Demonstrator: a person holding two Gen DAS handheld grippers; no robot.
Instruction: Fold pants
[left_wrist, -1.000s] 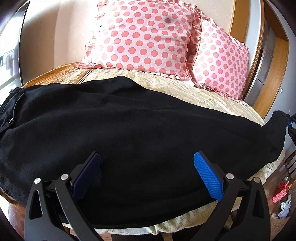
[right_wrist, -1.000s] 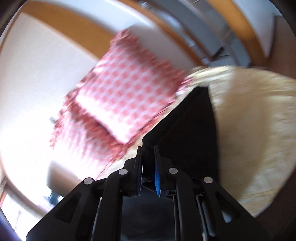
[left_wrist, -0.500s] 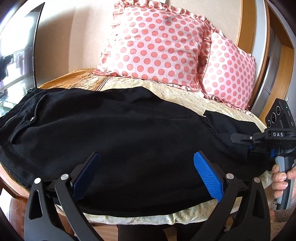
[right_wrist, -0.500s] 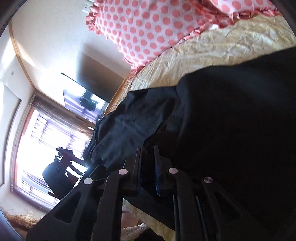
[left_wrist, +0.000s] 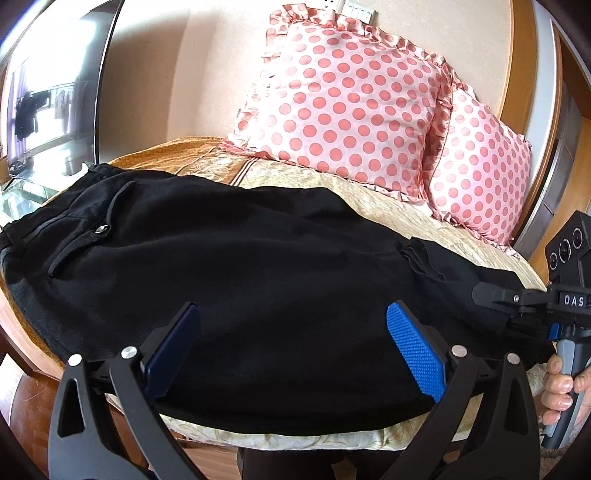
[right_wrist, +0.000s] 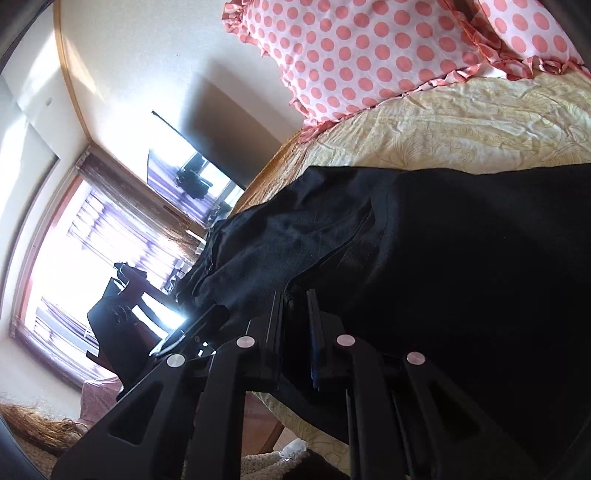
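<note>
Black pants (left_wrist: 236, 273) lie flat across the bed, waistband and a buttoned pocket at the left, leg ends at the right. My left gripper (left_wrist: 291, 343) is open and empty, hovering over the near edge of the pants. My right gripper (right_wrist: 295, 314) is shut on the pants fabric (right_wrist: 461, 277) near the leg ends; it also shows in the left wrist view (left_wrist: 517, 299) at the right edge, where a fold of the hem (left_wrist: 421, 254) lies turned back on the legs.
Two pink polka-dot pillows (left_wrist: 343, 110) lean on the wall behind the pants. The cream bedspread (left_wrist: 373, 199) covers the round bed. A dark screen (left_wrist: 55, 103) stands at the left. A bright window (right_wrist: 74, 258) shows beyond the bed's end.
My right gripper has carried the leg ends leftward over the legs, starting a fold. My left gripper has drawn back a little and stayed open.
</note>
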